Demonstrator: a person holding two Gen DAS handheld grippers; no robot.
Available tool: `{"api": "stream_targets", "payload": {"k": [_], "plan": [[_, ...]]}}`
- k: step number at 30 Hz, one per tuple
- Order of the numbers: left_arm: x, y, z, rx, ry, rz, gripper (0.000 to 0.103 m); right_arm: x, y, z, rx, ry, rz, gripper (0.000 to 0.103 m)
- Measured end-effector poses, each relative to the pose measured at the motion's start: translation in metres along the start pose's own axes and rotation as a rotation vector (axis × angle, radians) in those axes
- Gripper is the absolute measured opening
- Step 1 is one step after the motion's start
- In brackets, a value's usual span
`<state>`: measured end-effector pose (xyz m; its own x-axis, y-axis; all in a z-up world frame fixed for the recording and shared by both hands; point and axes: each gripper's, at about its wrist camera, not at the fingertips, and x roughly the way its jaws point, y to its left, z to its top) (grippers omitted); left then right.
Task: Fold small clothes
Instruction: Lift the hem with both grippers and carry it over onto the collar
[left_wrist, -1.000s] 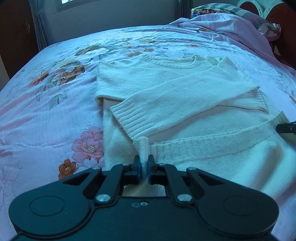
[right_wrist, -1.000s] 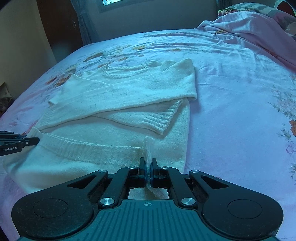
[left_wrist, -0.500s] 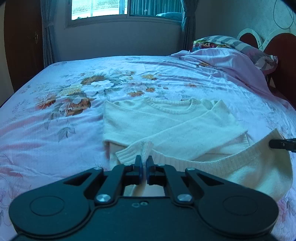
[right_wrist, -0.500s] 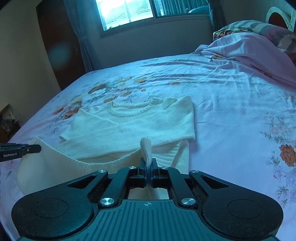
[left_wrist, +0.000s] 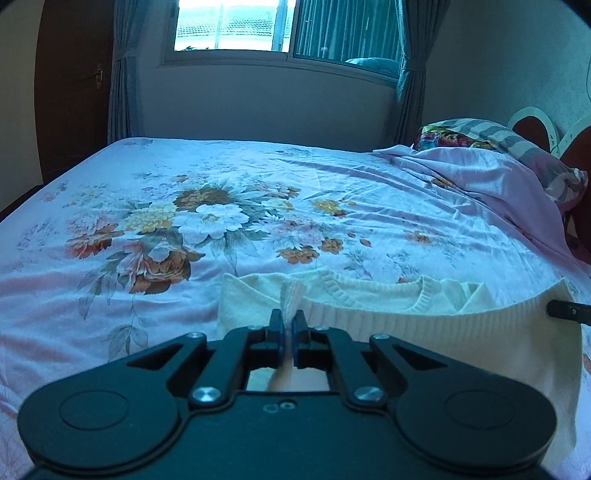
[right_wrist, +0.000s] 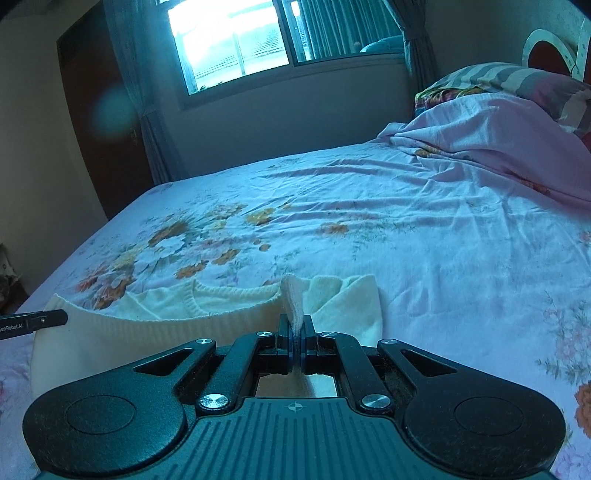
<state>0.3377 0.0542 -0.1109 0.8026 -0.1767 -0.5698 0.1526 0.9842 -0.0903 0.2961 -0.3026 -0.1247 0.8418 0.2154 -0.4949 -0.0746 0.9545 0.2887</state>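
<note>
A cream knit sweater (left_wrist: 424, 325) lies on the flowered bed, sleeves folded across its chest. Its ribbed bottom hem is lifted and stretched between both grippers, hiding most of the body behind it. My left gripper (left_wrist: 288, 319) is shut on the hem's left corner, a tuft of knit sticking up between the pads. In the right wrist view the same sweater (right_wrist: 166, 332) shows its collar and a shoulder beyond the raised hem. My right gripper (right_wrist: 296, 328) is shut on the hem's right corner. Each gripper's tip shows at the edge of the other's view.
The bed sheet (left_wrist: 258, 206) is pink with large flower prints and stretches far beyond the sweater. A bunched pink blanket (right_wrist: 491, 136) and striped pillow (left_wrist: 491, 138) lie at the right, by the headboard. A window (left_wrist: 229, 26) and curtains are on the far wall.
Both grippers rose and moved forward together, carrying the hem up and toward the collar. The folded sleeves, plainly seen before, are now hidden behind the lifted hem.
</note>
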Motion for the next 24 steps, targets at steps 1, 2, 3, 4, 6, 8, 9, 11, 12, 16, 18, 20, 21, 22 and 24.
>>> {"api": "stream_targets", "payload": {"k": [1, 2, 3, 4, 6, 8, 9, 11, 12, 16, 18, 20, 21, 22, 24], "plan": [[0.008, -0.001, 0.005, -0.002, -0.004, 0.004, 0.003, 0.009, -0.002, 0.005, 0.003, -0.003, -0.007, 0.003], [0.017, -0.001, 0.010, -0.003, -0.006, 0.008, 0.003, 0.019, -0.003, 0.009, 0.004, -0.004, -0.013, 0.003], [0.027, -0.002, 0.016, -0.006, -0.008, 0.011, 0.003, 0.029, -0.006, 0.013, 0.004, -0.002, -0.018, 0.003], [0.036, -0.002, 0.021, -0.012, -0.009, 0.013, 0.003, 0.040, -0.008, 0.017, 0.005, 0.001, -0.027, 0.003], [0.055, -0.003, 0.030, -0.020, -0.008, 0.021, 0.003, 0.062, -0.015, 0.024, 0.011, 0.005, -0.044, 0.003], [0.075, -0.002, 0.036, -0.029, 0.001, 0.027, 0.003, 0.083, -0.020, 0.030, 0.019, 0.013, -0.060, 0.003], [0.085, -0.002, 0.037, -0.031, 0.007, 0.032, 0.003, 0.092, -0.023, 0.032, 0.023, 0.017, -0.067, 0.003], [0.103, -0.003, 0.036, -0.026, 0.022, 0.047, 0.003, 0.112, -0.027, 0.035, 0.018, 0.027, -0.083, 0.003], [0.112, -0.003, 0.035, -0.029, 0.030, 0.052, 0.003, 0.121, -0.028, 0.035, 0.011, 0.037, -0.091, 0.003], [0.144, -0.002, 0.025, -0.024, 0.064, 0.088, 0.003, 0.153, -0.032, 0.029, -0.007, 0.063, -0.129, 0.003], [0.157, -0.002, 0.019, -0.024, 0.086, 0.106, 0.003, 0.165, -0.033, 0.024, -0.025, 0.072, -0.156, 0.003], [0.170, 0.000, 0.011, -0.016, 0.120, 0.120, 0.003, 0.176, -0.033, 0.015, -0.056, 0.089, -0.188, 0.003], [0.175, -0.001, 0.007, 0.000, 0.137, 0.130, 0.005, 0.183, -0.034, 0.010, -0.073, 0.111, -0.209, 0.003], [0.178, -0.003, 0.003, 0.021, 0.141, 0.138, 0.005, 0.190, -0.036, 0.005, -0.076, 0.129, -0.213, 0.003], [0.180, -0.009, 0.001, 0.070, 0.147, 0.158, 0.005, 0.194, -0.037, 0.002, -0.079, 0.128, -0.223, 0.003]]}}
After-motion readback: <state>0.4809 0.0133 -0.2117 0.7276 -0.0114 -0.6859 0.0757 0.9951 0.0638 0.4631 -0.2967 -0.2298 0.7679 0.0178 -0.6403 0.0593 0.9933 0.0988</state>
